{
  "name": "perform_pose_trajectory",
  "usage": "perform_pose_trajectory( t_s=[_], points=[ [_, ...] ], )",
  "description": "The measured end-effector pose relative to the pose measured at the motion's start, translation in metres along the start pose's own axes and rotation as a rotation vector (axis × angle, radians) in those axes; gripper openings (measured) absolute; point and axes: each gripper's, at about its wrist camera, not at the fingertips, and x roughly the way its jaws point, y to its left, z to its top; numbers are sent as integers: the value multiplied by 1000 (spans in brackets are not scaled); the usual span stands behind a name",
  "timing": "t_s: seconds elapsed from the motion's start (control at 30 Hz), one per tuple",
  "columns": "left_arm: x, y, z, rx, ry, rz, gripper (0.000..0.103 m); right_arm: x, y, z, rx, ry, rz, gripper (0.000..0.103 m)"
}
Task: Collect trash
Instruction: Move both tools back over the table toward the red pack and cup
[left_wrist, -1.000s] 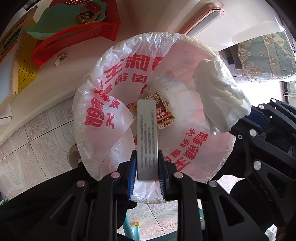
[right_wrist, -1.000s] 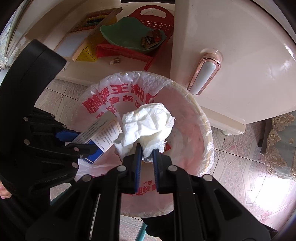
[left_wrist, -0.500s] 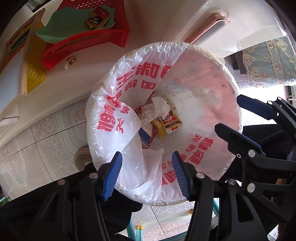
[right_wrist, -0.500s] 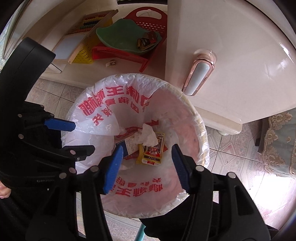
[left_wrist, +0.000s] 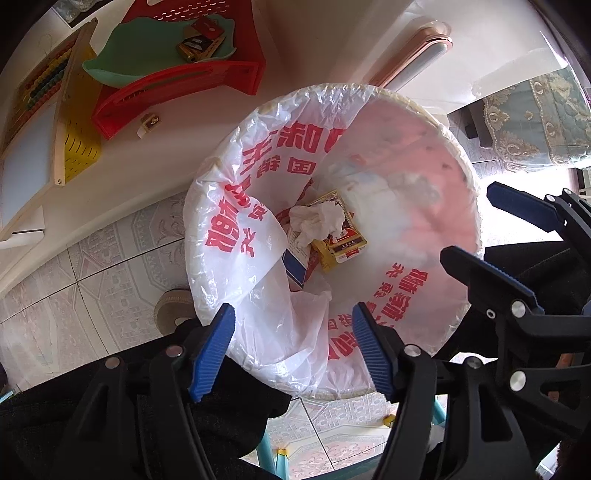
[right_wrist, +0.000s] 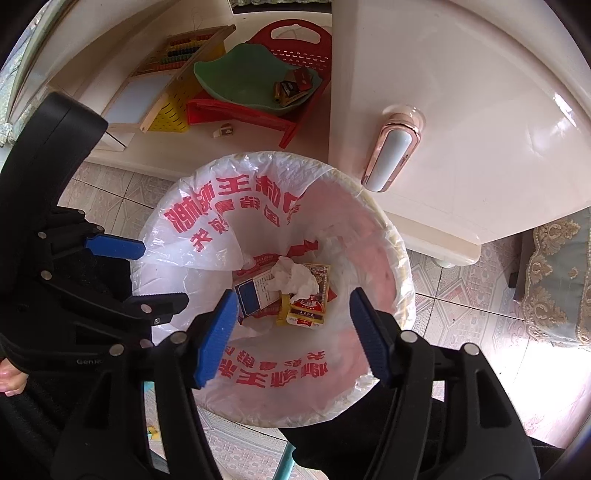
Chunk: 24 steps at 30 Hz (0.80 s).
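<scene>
Both views downward (shared bin (left_wrist: 458, 155))

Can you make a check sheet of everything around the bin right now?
Surface: pale patterned floor tiles.
Job's things: round bin lined with a white plastic bag printed in red; inside lie a crumpled white tissue, a blue-and-white carton and a red-and-yellow packet.
Clutter: red plastic basket holding a green tray with small packets; wooden abacus board.
Grippers: left hand-held gripper and right hand-held gripper above the bin, jaws opening, nothing between them.
Cables: nothing seen.
Surroundings: cream cabinet; teal embroidered cloth.
</scene>
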Motion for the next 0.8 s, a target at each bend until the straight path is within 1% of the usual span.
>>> perform_pose_trajectory(
  t_s=[0.07, 0.13, 0.2, 0.27, 0.33, 0.4, 0.47, 0.5, 0.6, 0.67, 0.73, 0.8],
  points=[
    [-9, 0, -6, 4, -12, 14, 66, -12, 4, -1, -9, -21, 3, 72],
    [-25, 1, -13, -8, -39, 28, 66, -30, 9, -2, -25, -54, 9, 75],
    [-48, 2, -21, -10, -78, 24, 66, -53, 14, -2, -40, -91, 25, 79],
    [-78, 3, -28, -6, -111, 12, 66, -81, 17, -1, -57, -133, 48, 81],
    [-114, 5, -31, 10, -154, 22, 68, -113, 19, 4, -87, -187, 45, 82],
    [-158, 8, -30, 28, -212, 70, 72, -148, 21, 12, -121, -248, 23, 89],
    [-205, 12, -26, 52, -274, 127, 77, -185, 20, 23, -157, -306, 1, 91],
    [-228, 14, -23, 65, -298, 140, 79, -203, 19, 30, -171, -329, -9, 92],
    [-295, 19, -11, 98, -346, 153, 84, -254, 15, 51, -202, -394, -28, 95],
    [-335, 18, -5, 113, -384, 198, 88, -286, 11, 68, -209, -431, -38, 95],
    [-368, 13, 2, 143, -413, 231, 90, -316, 6, 86, -203, -460, -26, 96],
    [-393, 12, 11, 158, -424, 224, 92, -341, 0, 103, -186, -481, -2, 97]
  ],
)
